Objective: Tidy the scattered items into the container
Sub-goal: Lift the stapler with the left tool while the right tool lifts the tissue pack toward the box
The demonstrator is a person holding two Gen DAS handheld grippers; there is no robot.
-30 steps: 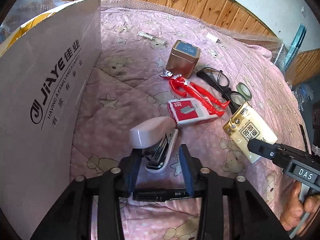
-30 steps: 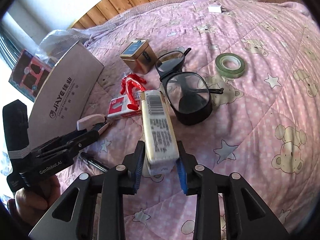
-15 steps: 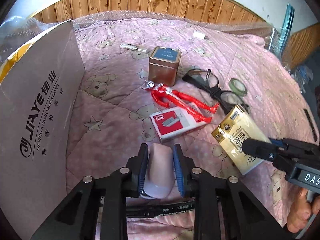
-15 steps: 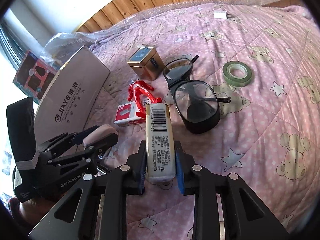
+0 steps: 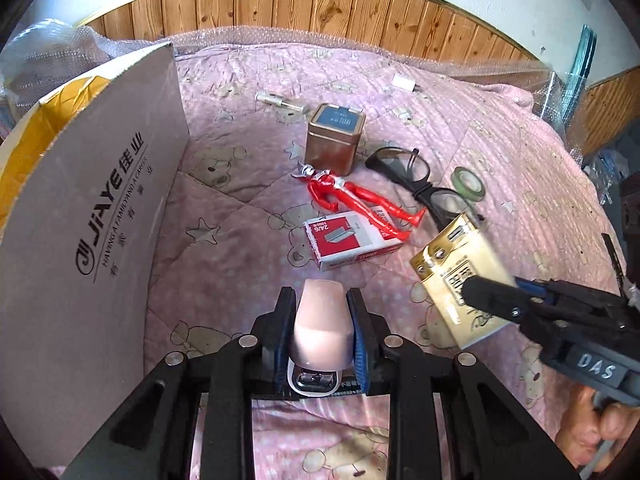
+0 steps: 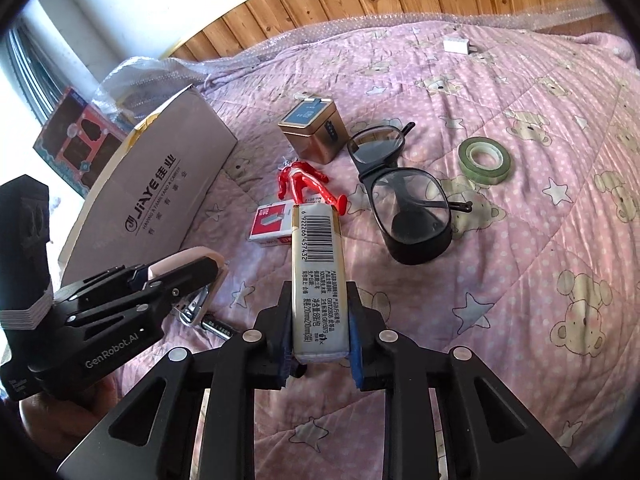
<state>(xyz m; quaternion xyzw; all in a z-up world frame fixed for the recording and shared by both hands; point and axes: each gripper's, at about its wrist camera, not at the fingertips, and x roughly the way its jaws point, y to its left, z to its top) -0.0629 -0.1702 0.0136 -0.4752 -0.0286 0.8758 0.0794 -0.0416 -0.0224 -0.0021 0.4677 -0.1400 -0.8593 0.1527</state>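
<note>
My left gripper point(image 5: 321, 304) is shut on a pink stapler point(image 5: 320, 328), held above the pink quilt just right of the open cardboard box point(image 5: 92, 220). My right gripper point(image 6: 318, 300) is shut on a gold tissue pack point(image 6: 318, 264), barcode side up, also off the quilt. In the right wrist view the left gripper point(image 6: 176, 276) and stapler point(image 6: 188, 258) hang beside the box point(image 6: 160, 184). On the quilt lie a red staple box point(image 5: 348, 240), a red toy figure point(image 5: 352, 196), a brown tin point(image 5: 334, 140), black glasses point(image 6: 404, 200) and green tape point(image 6: 485, 159).
A black marker point(image 6: 218, 328) lies on the quilt under the stapler. A small bottle point(image 5: 280, 101) and a white charger point(image 6: 457, 46) sit near the wooden wall panel. Bubble wrap and a toy package point(image 6: 76, 144) are behind the box. A hand point(image 5: 592, 432) grips the right tool.
My left gripper went from open around the stapler to shut on it and lifted it off the quilt. My right gripper rose with the tissue pack.
</note>
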